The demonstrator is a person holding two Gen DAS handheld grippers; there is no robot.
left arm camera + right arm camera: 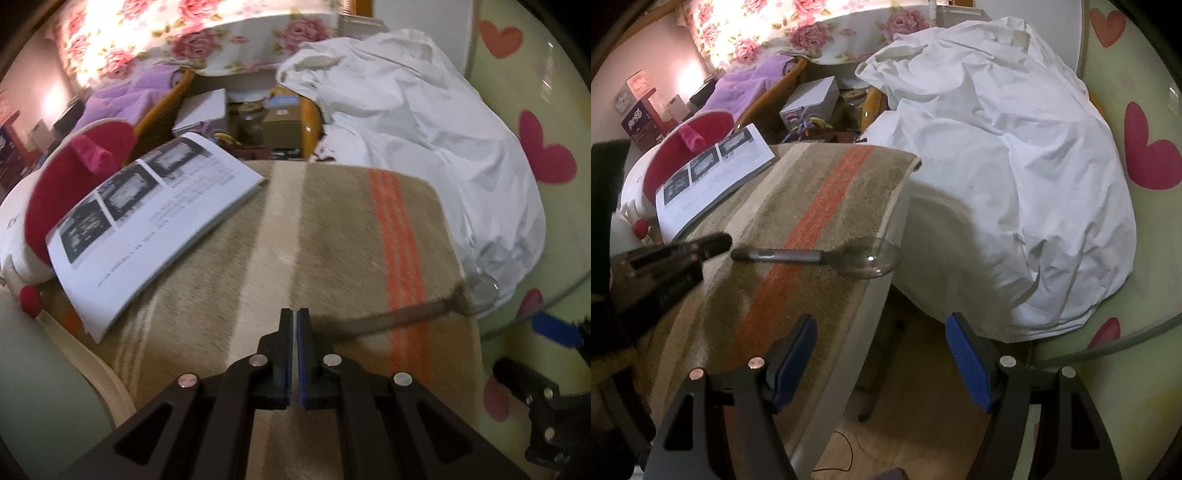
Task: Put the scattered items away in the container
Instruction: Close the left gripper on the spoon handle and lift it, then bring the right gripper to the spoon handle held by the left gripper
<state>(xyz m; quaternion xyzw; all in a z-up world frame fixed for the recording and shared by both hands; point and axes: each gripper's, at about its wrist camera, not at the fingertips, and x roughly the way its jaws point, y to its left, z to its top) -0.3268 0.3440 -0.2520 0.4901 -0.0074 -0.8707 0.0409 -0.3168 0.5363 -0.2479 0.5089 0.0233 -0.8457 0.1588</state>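
Observation:
A magnifying glass (pixel 820 255) with a dark handle lies across the striped brown towel (pixel 798 206), its lens at the towel's right edge; in the left wrist view only the lens (pixel 485 288) shows. An open booklet (pixel 147 218) rests on the towel's far left, leaning on a white container with a red inside (pixel 48 199). My left gripper (pixel 294 314) is shut and empty above the towel; it also shows at the left of the right wrist view (pixel 716 242), its tip close to the handle. My right gripper (pixel 881 328) is open, in front of the lens.
A big crumpled white cloth (pixel 1015 177) lies to the right of the towel. A glass table with a heart-patterned cover (pixel 1145 155) stands at the far right. Boxes and clutter (pixel 812 99) sit behind, and wooden floor (pixel 923 406) lies below.

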